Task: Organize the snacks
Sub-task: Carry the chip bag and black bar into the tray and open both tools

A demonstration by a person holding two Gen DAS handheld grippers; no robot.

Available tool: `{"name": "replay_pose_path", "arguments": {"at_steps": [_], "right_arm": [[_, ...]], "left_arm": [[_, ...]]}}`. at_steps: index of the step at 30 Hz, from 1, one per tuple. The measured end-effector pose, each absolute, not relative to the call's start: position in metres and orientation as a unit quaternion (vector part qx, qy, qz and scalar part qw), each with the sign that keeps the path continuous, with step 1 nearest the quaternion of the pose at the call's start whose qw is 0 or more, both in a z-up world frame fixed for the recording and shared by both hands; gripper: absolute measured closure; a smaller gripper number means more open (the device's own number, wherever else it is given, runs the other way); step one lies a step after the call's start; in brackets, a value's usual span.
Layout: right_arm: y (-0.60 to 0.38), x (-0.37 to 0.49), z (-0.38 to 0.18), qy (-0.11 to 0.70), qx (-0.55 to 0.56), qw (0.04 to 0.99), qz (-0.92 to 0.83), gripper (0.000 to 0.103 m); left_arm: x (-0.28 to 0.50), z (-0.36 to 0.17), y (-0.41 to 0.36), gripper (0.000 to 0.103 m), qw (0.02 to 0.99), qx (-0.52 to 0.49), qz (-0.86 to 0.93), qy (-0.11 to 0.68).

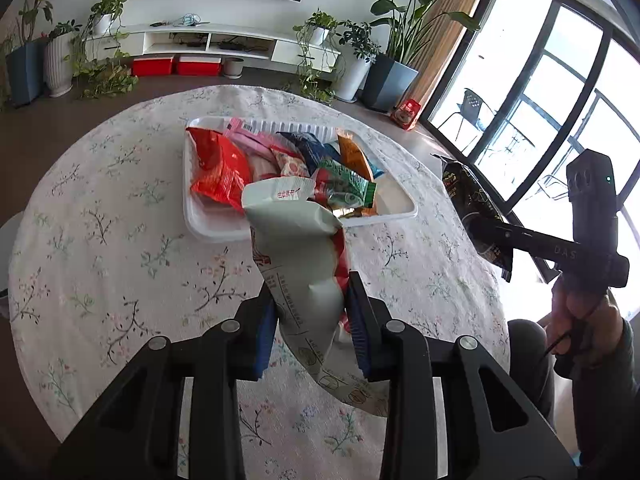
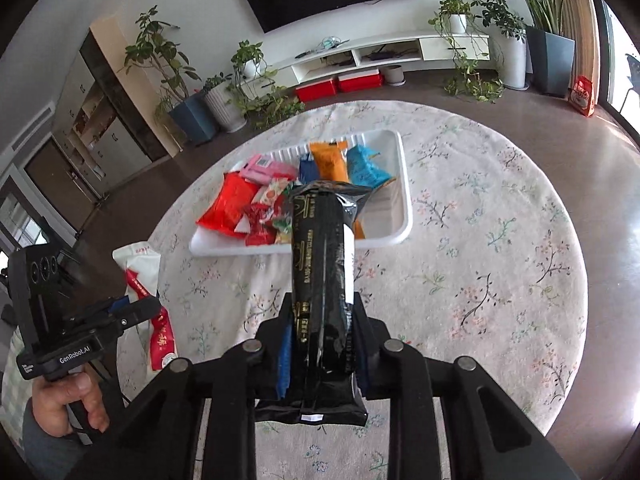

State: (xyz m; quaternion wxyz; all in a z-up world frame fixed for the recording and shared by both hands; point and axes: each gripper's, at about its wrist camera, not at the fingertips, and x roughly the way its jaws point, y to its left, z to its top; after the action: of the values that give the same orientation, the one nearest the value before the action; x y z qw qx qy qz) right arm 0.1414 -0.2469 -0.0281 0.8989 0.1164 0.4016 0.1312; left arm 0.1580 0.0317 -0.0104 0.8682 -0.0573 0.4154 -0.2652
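A white tray (image 1: 208, 228) on the round floral table holds several snack packs: red, pink, blue, orange, green. My left gripper (image 1: 310, 300) is shut on a white and red snack bag (image 1: 296, 248), held above the table in front of the tray. My right gripper (image 2: 322, 312) is shut on a long black snack pack (image 2: 322, 264), held above the table with its far end over the tray's (image 2: 404, 184) near edge. The black pack (image 1: 476, 208) and right gripper (image 1: 516, 240) show at right in the left wrist view; the white bag (image 2: 140, 272) and left gripper (image 2: 120, 312) show at left in the right wrist view.
The round table with a floral cloth (image 1: 120, 200) stands in a living room. Potted plants (image 1: 384, 60), a white TV shelf (image 1: 208, 40) and red boxes (image 1: 176, 65) are behind. A large window (image 1: 560, 100) is at the right. The person's hands (image 2: 68, 400) hold the gripper handles.
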Motion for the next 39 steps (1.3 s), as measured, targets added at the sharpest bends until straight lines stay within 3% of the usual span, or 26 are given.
{"name": "replay_pose_path", "arguments": {"at_steps": [13,24,39], "right_arm": [[-0.258,0.225,0.000,0.377,0.105,0.911,0.128,0.077],[-0.247,0.300,-0.050,0.429,0.086,0.891,0.120,0.077],[-0.238,0.306,-0.086,0.442,0.061,0.889,0.108,0.077]], "left_arm": [[0.267,0.032,0.002,0.073,0.863,-0.023,-0.283,0.418],[0.372,-0.016,-0.026,0.073,0.834,0.000,-0.280,0.476],[0.384,-0.065,-0.045,0.070,0.854,0.029,-0.234,0.464]]}}
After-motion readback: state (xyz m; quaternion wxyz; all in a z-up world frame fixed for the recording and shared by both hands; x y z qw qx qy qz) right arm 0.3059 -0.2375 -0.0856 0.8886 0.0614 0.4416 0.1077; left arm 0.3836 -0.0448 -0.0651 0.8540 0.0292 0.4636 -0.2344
